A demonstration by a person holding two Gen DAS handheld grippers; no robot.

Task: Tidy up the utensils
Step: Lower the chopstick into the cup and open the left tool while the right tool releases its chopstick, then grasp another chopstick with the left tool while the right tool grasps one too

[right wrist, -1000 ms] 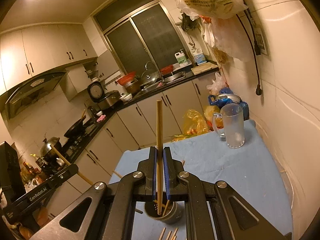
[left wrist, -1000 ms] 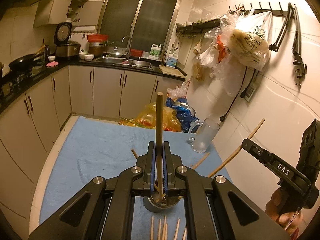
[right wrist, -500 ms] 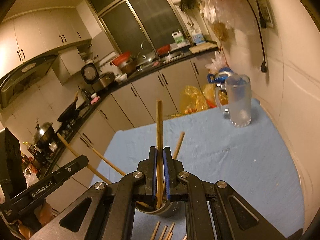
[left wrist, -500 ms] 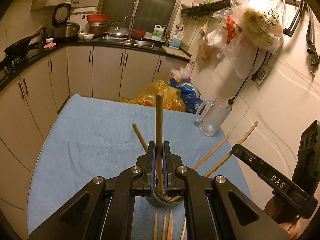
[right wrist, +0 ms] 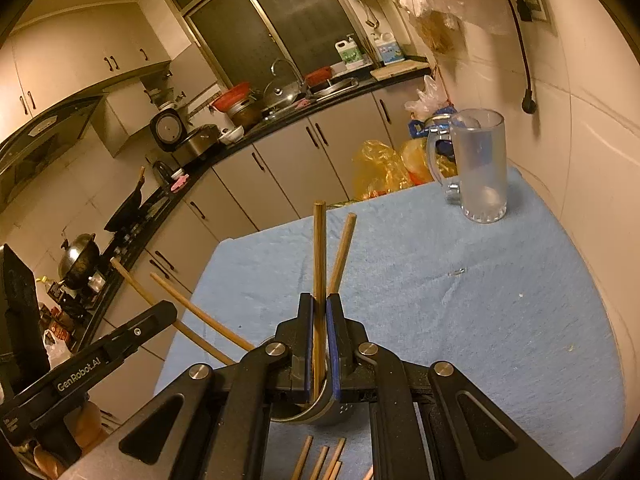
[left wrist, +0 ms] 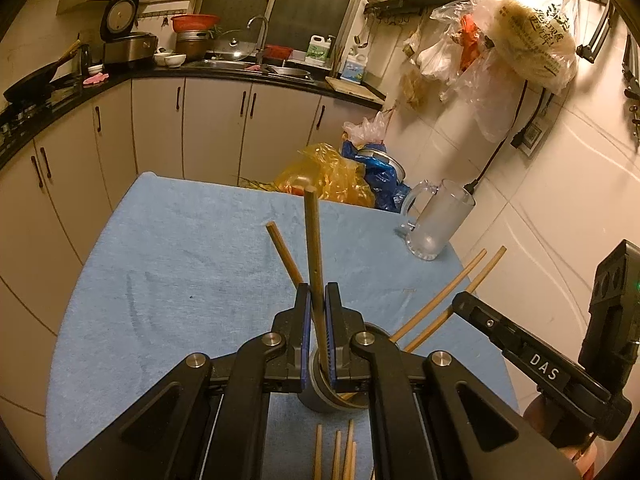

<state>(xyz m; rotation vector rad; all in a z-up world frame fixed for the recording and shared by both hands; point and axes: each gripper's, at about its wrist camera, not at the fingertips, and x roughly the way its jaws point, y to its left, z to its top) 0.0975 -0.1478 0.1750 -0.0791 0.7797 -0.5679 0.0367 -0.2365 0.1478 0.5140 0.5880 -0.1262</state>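
Mid-drop of chopsticks into the metal holder cup (left wrist: 326, 396) on the blue cloth (left wrist: 180, 272). Left gripper (left wrist: 316, 320) clamped on one upright chopstick (left wrist: 312, 248), tip inside the cup; right gripper (right wrist: 319, 324) likewise clamped on its own chopstick (right wrist: 319, 264). Other sticks already leaning toward 11, 1 and 2 o'clock; loose chopsticks (left wrist: 336, 452) at 6 o'clock. Glass mug (left wrist: 436, 224) at 1 o'clock. Next, likely: open jaws, release, then fetch the loose ones.

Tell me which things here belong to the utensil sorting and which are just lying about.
Part of the job:
- chopstick clamped in the left tool
- chopstick clamped in the right tool
- metal holder with chopsticks in it
- loose chopsticks on the blue cloth

Just lying about:
- glass mug
- yellow bag
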